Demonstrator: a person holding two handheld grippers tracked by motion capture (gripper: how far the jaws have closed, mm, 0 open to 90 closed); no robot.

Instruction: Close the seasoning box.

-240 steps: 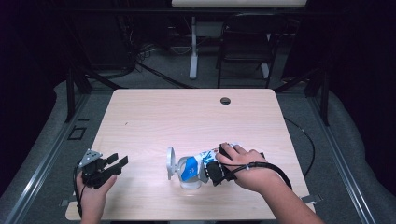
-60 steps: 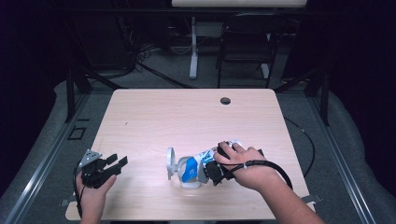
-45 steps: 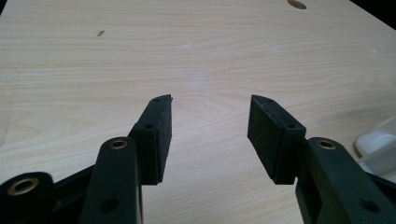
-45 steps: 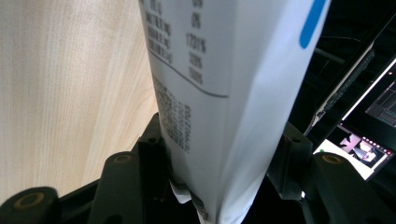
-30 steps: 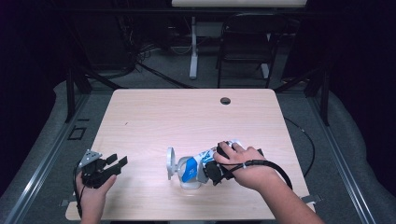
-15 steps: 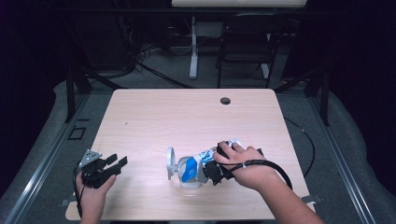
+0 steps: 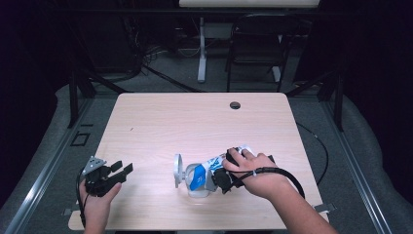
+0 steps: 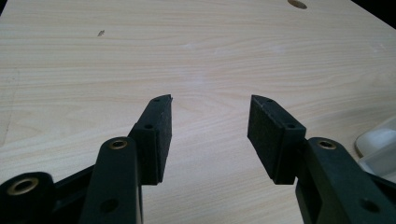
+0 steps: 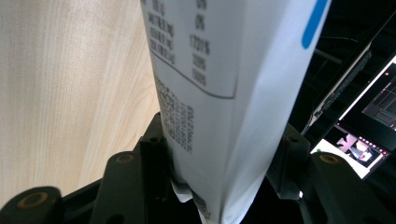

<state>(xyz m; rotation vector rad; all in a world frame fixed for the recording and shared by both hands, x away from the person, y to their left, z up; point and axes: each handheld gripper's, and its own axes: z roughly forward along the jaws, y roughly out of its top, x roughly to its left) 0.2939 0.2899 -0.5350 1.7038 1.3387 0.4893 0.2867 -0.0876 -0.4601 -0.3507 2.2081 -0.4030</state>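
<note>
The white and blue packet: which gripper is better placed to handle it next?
The right. The right gripper is already shut on the packet, which sits between its jaws. The left gripper is open, apart from it, near the table edge.

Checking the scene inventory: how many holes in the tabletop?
1. A single round hole near the far edge of the table, right of centre; it also shows in the left gripper view. The hands and pouch could hide others.
</note>
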